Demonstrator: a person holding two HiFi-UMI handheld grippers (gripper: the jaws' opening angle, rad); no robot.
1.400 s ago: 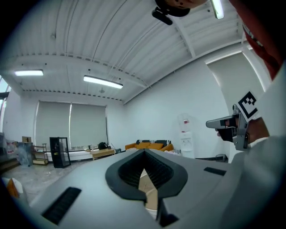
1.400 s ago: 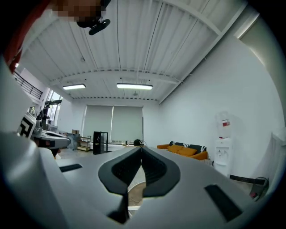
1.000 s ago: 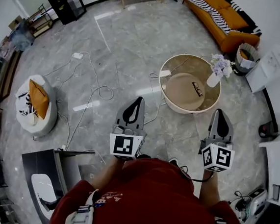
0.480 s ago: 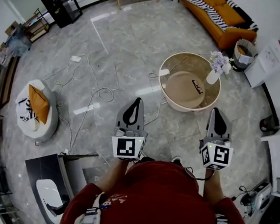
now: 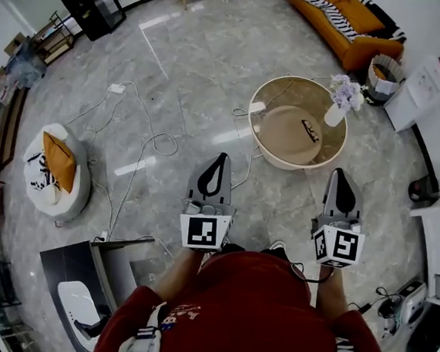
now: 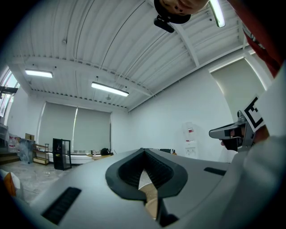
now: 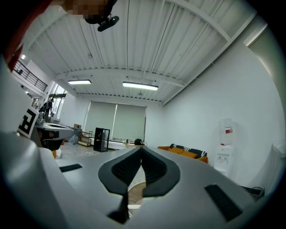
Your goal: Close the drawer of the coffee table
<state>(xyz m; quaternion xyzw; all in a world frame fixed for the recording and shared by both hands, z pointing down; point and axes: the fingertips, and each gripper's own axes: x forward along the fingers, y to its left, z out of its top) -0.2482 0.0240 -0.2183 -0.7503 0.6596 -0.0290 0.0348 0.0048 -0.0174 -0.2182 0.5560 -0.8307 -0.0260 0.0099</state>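
Plainly, the person in the red top (image 5: 234,312) stands a short way back from the coffee table (image 5: 263,148), holding both tools level and pointed toward it. On the near side of the table, the left gripper (image 5: 220,157) has its jaws brought together with nothing between them. The right gripper (image 5: 341,173), also on the near side, is closed and empty too. I judge that closed jaws suit a push with the tips better than a grasp, which would explain the way they are held.

Bare marble floor lies between both tips and the table, so neither tool touches it. The table is round and seen from above, and its top hides the side where a drawer front would sit. I cannot tell whether the drawer stands out or is pushed home. The stance fits someone about to go in and push, and equally someone who has stepped back from a drawer now shut.

On the table's far right edge stands a vase of flowers (image 5: 340,105). Left of the table a white cable (image 5: 149,145) loops across the floor. Beyond the table is an orange sofa (image 5: 335,24).
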